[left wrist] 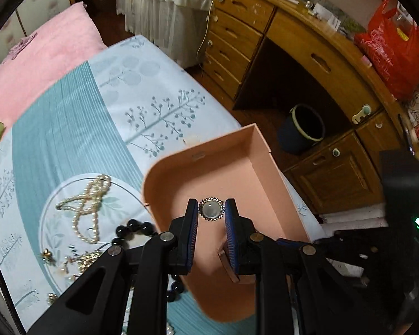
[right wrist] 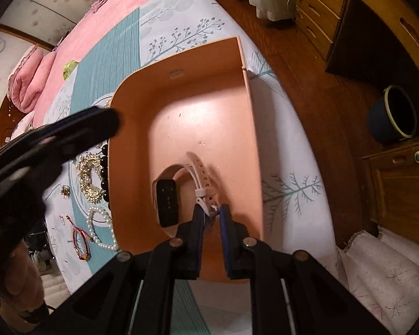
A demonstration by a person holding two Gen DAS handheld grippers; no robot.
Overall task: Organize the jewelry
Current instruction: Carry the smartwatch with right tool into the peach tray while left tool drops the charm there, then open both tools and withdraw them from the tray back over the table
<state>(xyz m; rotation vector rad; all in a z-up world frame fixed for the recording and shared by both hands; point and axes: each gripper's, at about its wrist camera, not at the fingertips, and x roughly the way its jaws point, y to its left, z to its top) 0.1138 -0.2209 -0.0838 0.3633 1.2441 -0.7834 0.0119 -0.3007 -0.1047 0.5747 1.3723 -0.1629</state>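
Observation:
My left gripper point(left wrist: 211, 209) is shut on a round silver brooch point(left wrist: 211, 208) with a pale stone and holds it over the open pink box point(left wrist: 245, 150). My right gripper point(right wrist: 211, 212) is shut on the white strap of a smart watch point(right wrist: 167, 201), whose black face lies on the floor of the pink box point(right wrist: 209, 64). On the patterned bedsheet left of the box lie a pearl necklace point(left wrist: 88, 206), a black bead string point(left wrist: 135, 227) and gold pieces point(right wrist: 90, 178). A pearl bracelet point(right wrist: 100, 229) and a red cord bracelet point(right wrist: 79, 240) lie nearer me.
A pink blanket point(left wrist: 42, 53) covers the far side of the bed. A wooden desk point(left wrist: 307, 42) with drawers stands to the right with a red plastic bag point(left wrist: 391, 47) on it. A dark bin point(left wrist: 301, 128) sits on the floor under the desk. The left gripper body point(right wrist: 56, 139) crosses the right wrist view.

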